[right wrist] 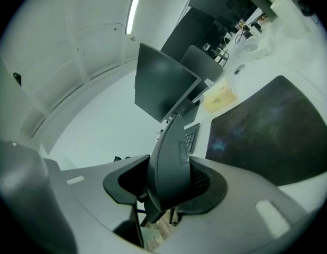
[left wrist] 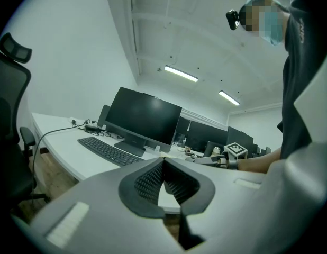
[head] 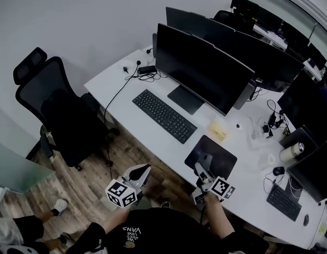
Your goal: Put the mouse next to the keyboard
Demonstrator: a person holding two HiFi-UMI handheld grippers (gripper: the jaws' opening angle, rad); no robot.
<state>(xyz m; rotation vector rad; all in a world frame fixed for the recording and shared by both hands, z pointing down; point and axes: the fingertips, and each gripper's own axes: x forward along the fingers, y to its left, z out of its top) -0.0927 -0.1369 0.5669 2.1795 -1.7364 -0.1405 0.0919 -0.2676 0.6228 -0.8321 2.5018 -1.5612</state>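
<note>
My right tongs [head: 204,169] clench the mouse [right wrist: 170,157] edgewise; my left tongs [left wrist: 163,165] are closed on nothing. I judge that this narrow grip could let it twist loose and drop before reaching the keyboard [head: 164,115].

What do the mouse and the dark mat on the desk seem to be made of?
The mouse looks like hard plastic, matte dark grey: a smooth, dull shell with a label on it. The mat is probably cloth-topped: flat, without gloss, faintly mottled.

Matt plastic mouse [right wrist: 171,163], smooth white desk [head: 124,91]
</note>
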